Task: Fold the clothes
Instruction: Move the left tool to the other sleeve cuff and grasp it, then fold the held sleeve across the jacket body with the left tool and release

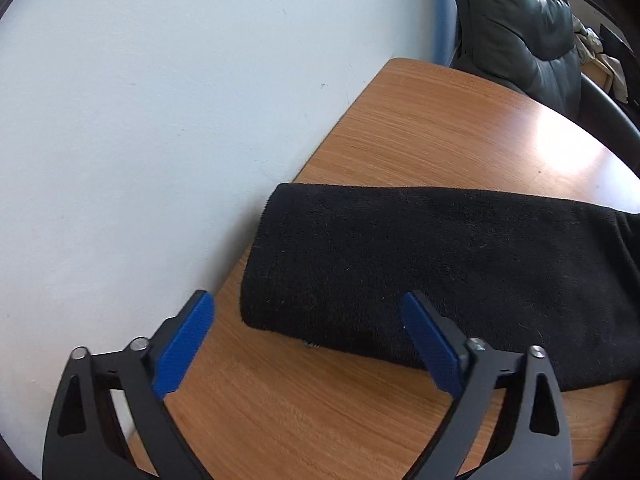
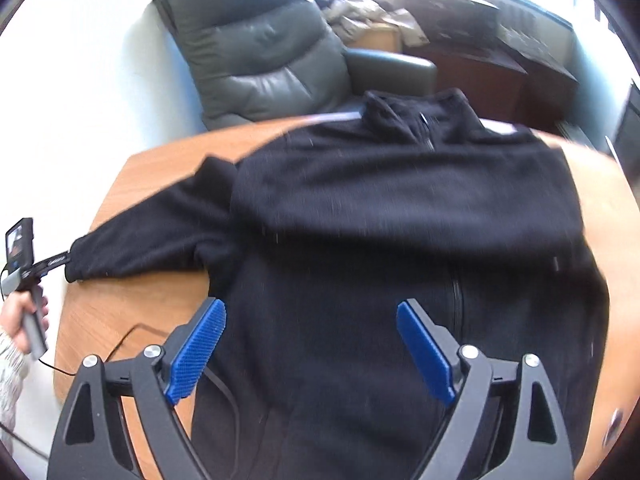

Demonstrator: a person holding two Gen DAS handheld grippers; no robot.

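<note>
A black fleece zip jacket (image 2: 380,220) lies spread front-up on a wooden table (image 2: 120,308), collar toward the far edge. Its left sleeve (image 1: 420,272) stretches out to the table's left edge. My left gripper (image 1: 308,320) is open and empty, hovering at the sleeve's cuff end (image 1: 272,280); it also shows in the right wrist view (image 2: 60,258) at that cuff. My right gripper (image 2: 310,326) is open and empty, above the jacket's lower body near the zipper (image 2: 456,304).
A white wall (image 1: 160,120) runs along the table's left side. A grey-green leather armchair (image 2: 264,48) stands behind the table. A thin black cable (image 2: 132,332) lies on the table near the jacket's hem. Dark furniture and clutter (image 2: 460,32) are at the back right.
</note>
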